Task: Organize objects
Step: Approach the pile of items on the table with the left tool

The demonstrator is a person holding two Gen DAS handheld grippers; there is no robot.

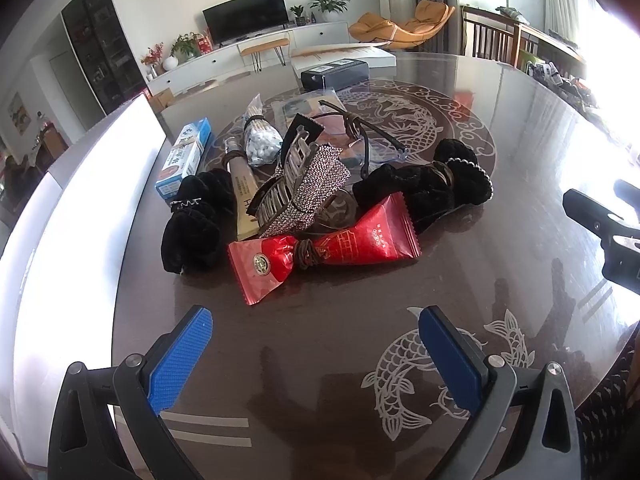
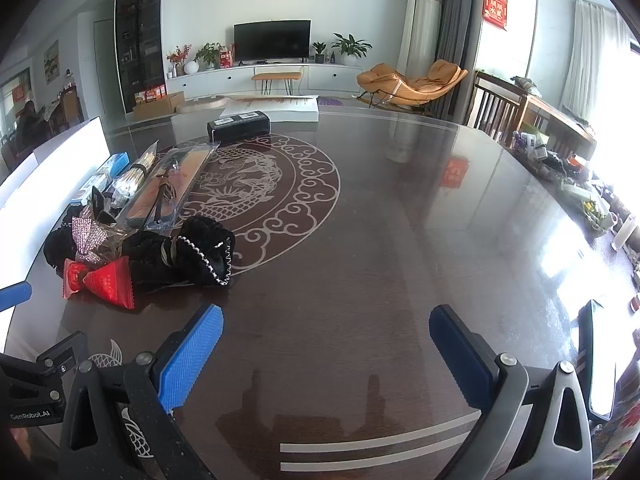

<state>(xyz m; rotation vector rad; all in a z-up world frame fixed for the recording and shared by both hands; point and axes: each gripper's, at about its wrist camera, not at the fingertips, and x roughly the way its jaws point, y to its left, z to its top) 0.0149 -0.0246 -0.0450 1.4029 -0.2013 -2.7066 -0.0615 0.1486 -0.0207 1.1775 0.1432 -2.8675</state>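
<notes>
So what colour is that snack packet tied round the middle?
Red, with a round gold-green emblem; the snack packet shows best in the left wrist view.

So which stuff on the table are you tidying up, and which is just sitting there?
To tidy: red packet, sparkly hair clip, black scrunchies, blue box, glasses, cotton swab bag.

Just there: TV, orange chair, plants, black box perhaps.

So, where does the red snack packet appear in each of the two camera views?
Left wrist view: the red snack packet lies near the centre, at the front of the pile, just beyond the open left gripper.
Right wrist view: the packet sits at the far left edge, left of the open right gripper.
Shared landmark: the black scrunchie with the silver trim lies right behind the packet.
</notes>
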